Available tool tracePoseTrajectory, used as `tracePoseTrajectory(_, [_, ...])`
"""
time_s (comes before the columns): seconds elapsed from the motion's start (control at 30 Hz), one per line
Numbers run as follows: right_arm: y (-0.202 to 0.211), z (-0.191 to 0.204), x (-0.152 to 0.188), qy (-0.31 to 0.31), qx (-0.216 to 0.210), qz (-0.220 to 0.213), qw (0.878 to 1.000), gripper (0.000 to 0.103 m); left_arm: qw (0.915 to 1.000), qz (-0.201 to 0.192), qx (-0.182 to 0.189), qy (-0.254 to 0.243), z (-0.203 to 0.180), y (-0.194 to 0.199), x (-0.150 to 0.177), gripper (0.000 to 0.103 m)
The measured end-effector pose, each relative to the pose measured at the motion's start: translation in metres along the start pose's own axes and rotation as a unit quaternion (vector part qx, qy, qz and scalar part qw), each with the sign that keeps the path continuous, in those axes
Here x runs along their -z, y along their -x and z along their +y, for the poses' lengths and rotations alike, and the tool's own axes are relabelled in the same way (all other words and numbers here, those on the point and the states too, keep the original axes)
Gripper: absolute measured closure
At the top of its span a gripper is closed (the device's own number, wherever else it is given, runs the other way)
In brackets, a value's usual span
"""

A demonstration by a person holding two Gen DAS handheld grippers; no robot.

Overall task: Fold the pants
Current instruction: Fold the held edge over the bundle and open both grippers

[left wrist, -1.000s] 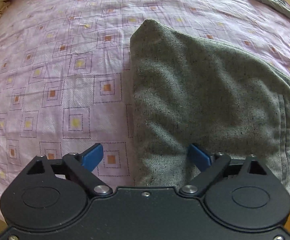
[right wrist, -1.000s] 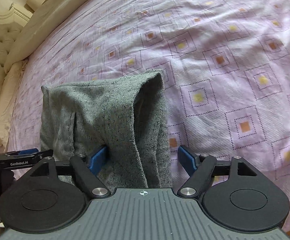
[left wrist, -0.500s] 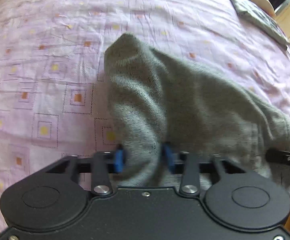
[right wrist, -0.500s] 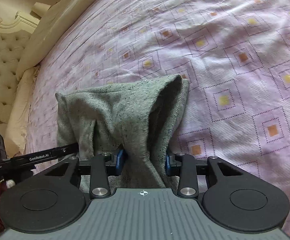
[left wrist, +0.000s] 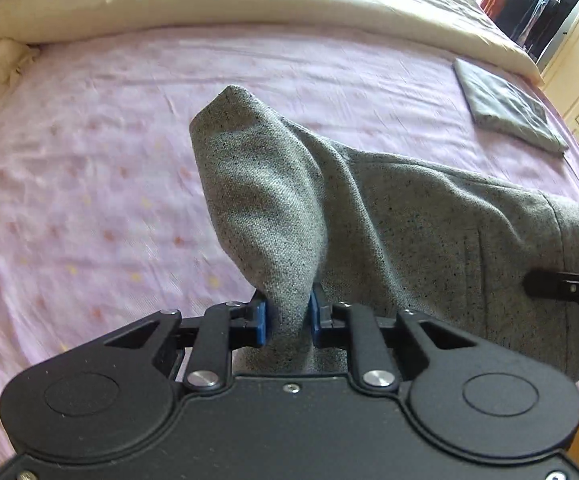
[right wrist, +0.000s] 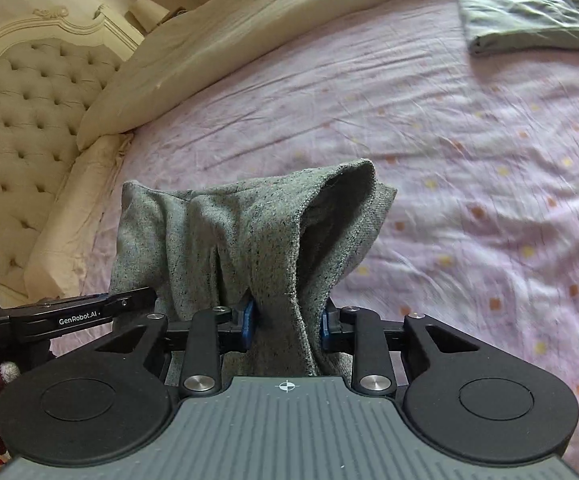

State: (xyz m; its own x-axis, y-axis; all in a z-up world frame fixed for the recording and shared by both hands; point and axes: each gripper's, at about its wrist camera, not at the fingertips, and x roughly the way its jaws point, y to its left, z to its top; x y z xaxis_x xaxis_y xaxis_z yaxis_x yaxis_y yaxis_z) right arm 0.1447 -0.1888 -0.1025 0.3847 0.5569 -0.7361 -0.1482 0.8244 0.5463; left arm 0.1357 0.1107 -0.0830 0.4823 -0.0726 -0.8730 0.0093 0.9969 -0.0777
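Observation:
The grey speckled pants (left wrist: 409, 220) hang in a folded bundle above the pink patterned bedsheet (left wrist: 89, 200), held at two points. My left gripper (left wrist: 288, 312) is shut on a bunched edge of the pants, its blue pads pressed into the cloth. My right gripper (right wrist: 285, 316) holds another gathered edge of the pants (right wrist: 229, 232); its jaws are still closing, with the fabric pinched between the pads. The far fold stands up in a peak in both views. A finger of the left gripper (right wrist: 89, 312) shows at the left of the right wrist view.
A folded grey-green garment (left wrist: 509, 108) lies flat at the bed's far right, also in the right wrist view (right wrist: 529, 16). A cream duvet (left wrist: 249, 0) runs along the far side. A tufted headboard (right wrist: 21, 100) stands at the left. Hanging clothes (left wrist: 529, 0) show beyond the bed.
Both grippers stood open around the pants' near edge, then shut on it. Both have since lifted the cloth off the sheet, so it now hangs bunched and more of the room shows.

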Motion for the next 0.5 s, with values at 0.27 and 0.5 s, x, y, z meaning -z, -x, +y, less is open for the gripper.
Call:
tracePoseTrajectory(0.27, [-0.081, 0.048, -0.084, 0.000, 0.014, -0.009, 1.000, 0.064, 0.9990, 0.006, -0.040, 0.021, 0.063, -0.041, -0.074, 0.062])
tracePoseTrajectory(0.5, [-0.112, 0.051, -0.094, -0.026, 0.136, -0.009, 0.990, 0.060, 0.9961, 0.019, -0.076, 0.041, 0.102, -0.058, -0.072, 0.064])
